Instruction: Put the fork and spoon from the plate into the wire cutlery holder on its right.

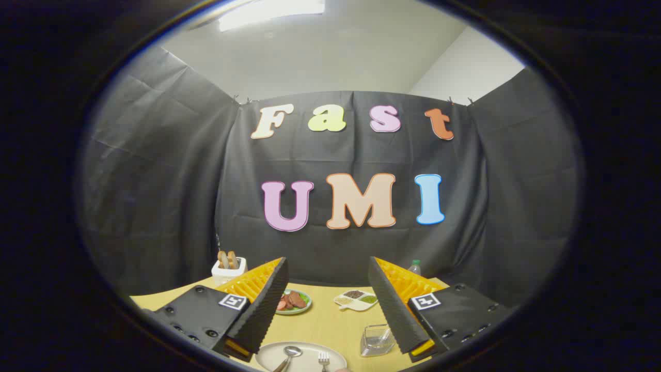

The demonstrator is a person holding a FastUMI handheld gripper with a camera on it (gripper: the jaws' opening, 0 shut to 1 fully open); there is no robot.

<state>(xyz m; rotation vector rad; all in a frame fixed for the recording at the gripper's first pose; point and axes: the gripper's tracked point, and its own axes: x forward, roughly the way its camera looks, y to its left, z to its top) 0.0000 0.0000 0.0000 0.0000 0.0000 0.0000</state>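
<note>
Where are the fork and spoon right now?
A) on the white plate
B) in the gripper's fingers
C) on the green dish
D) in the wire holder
A: the spoon and fork both lie on the white plate, low between the open gripper fingers, with the wire cutlery holder beside it.

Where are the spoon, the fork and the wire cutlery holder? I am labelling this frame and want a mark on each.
spoon (292, 352): gripper view, on its bowl, over the plate.
fork (323, 356): gripper view, on its tines.
wire cutlery holder (373, 343): gripper view, on its front wall.
</note>
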